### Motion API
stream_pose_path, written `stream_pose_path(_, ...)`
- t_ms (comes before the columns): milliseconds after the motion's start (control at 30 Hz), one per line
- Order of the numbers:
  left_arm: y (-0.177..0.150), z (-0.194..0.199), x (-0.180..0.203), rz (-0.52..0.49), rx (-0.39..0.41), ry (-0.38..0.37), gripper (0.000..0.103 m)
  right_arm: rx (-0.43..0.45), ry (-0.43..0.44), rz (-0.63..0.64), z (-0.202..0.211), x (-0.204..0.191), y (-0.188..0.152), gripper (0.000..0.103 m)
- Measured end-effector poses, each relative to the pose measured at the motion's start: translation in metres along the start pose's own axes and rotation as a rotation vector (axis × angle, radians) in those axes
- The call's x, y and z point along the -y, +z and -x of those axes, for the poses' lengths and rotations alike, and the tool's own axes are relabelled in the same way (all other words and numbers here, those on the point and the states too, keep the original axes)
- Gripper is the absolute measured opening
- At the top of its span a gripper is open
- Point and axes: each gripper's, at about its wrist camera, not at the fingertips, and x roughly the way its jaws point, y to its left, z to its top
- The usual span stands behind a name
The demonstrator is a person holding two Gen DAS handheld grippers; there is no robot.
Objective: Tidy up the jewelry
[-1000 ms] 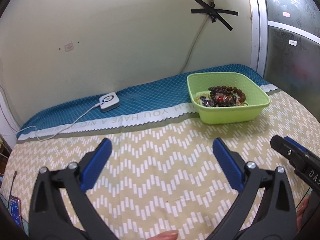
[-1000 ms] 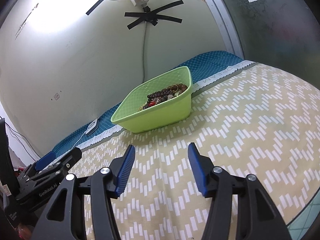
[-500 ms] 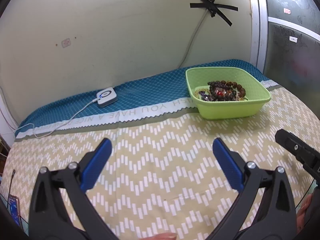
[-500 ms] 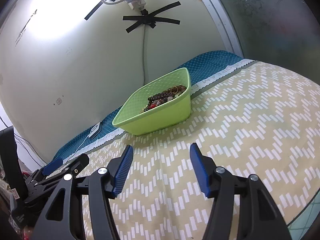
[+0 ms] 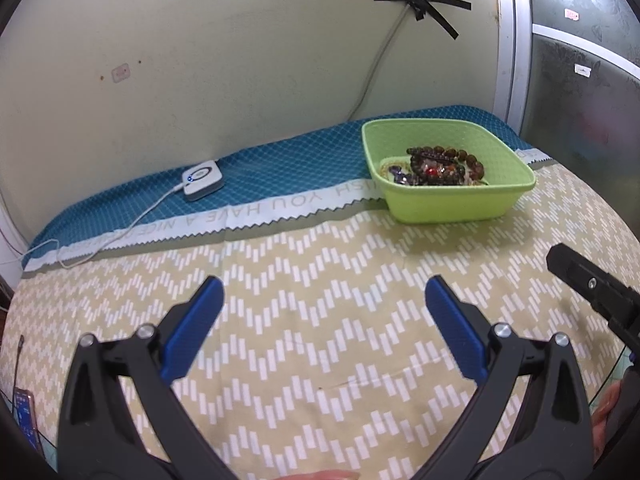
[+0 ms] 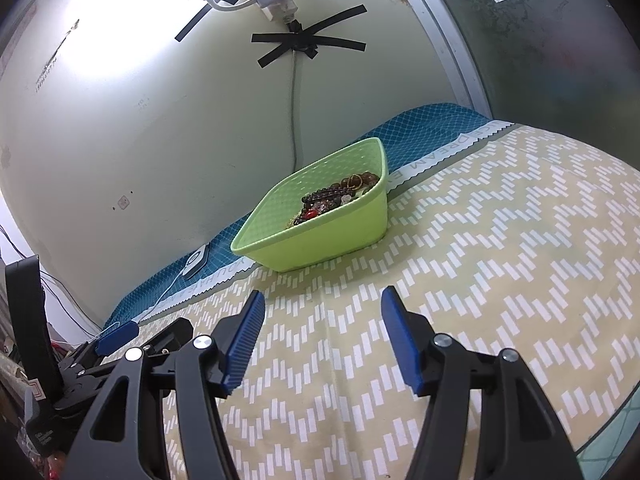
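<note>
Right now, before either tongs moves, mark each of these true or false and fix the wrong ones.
1. The jewelry lies piled in the green basket. True.
2. The left tongs are shut on a bracelet. False: their jaws stand wide apart with nothing between them.
3. The basket sits near the wall, partly on the blue cloth. True.
4. The right tongs reach inside the basket. False: they are open over the patterned cover, short of the basket.
5. A small white device with a cable lies on the blue cloth. True.
</note>
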Motion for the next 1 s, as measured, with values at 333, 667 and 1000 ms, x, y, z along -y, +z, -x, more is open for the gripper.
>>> stream_pose_path(333, -0.0007, -0.0045, -0.0009, -0.011, -0.012, 0.013, 0.097, 0.003, 0.013, 0.005, -0.0009, -0.0005, 0.0006, 0.036)
stream_pose_path(667, -0.0019, -0.0082, -0.0016, -0.014, -0.022, 0.011, 0.097, 0.005, 0.042, 0.015, -0.0017, -0.0009, 0.0019, 0.037)
stream_pose_path(1000, -0.0024, -0.0090, -0.0004, -0.023, -0.022, 0.029, 0.097, 0.006, 0.045, 0.012, -0.0010, -0.0008, 0.0017, 0.038)
